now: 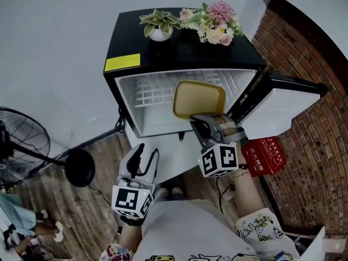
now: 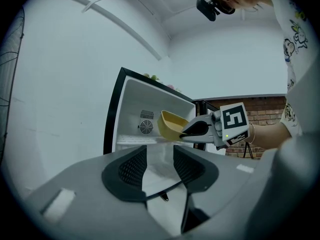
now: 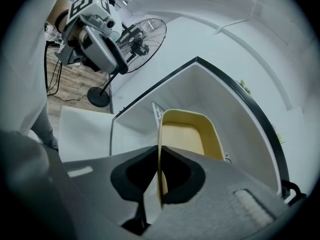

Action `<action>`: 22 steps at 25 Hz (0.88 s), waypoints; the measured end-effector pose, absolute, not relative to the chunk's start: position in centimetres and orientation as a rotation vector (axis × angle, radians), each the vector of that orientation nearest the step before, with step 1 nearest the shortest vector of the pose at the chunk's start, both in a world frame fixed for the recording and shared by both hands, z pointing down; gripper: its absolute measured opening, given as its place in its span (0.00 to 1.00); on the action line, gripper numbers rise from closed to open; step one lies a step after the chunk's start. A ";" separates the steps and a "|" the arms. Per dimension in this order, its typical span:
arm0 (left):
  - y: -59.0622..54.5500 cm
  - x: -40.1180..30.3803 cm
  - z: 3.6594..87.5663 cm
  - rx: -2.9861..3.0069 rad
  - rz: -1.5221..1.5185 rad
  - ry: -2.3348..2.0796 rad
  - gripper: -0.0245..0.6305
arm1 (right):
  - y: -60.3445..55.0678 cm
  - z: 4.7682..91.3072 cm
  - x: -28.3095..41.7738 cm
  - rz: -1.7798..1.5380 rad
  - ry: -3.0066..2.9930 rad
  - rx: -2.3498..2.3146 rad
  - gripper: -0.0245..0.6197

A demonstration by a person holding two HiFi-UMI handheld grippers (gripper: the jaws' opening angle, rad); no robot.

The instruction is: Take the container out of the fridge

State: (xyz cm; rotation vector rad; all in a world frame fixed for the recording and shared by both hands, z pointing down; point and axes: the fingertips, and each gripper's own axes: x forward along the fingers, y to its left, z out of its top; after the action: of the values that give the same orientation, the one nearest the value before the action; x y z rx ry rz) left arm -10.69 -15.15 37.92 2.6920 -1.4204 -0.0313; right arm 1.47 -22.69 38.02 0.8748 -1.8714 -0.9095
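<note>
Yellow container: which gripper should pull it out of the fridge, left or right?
Right, probably. The right gripper is clamped on the rim of the container at the opening of the fridge. The left gripper hangs lower, in front of the fridge, jaws apart and empty.

Empty yel. container (image 1: pixel 199 98), tilted, at open fridge (image 1: pixel 185 56) front

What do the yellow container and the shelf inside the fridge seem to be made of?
The container: probably plastic, matte pale yellow; thin moulded wall, rounded corners. The shelf: likely white coated metal wire; a grid of thin bars shows, but the finish is hard to judge.
</note>
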 end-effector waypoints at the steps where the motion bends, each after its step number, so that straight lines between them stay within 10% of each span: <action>1: -15.2 -10.5 37.7 2.694 -0.026 -1.413 0.28 | -22.4 37.8 1.7 -0.907 -1.874 0.885 0.06; 22: -15.7 -6.6 38.2 2.760 0.041 -1.263 0.20 | -16.6 38.8 5.9 -0.606 -2.026 1.139 0.06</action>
State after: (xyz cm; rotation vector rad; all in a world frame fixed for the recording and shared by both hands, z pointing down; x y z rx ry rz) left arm -6.59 -15.71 38.17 2.7598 -1.2625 0.0412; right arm 5.94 -16.56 38.77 1.1389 -2.0264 -0.6061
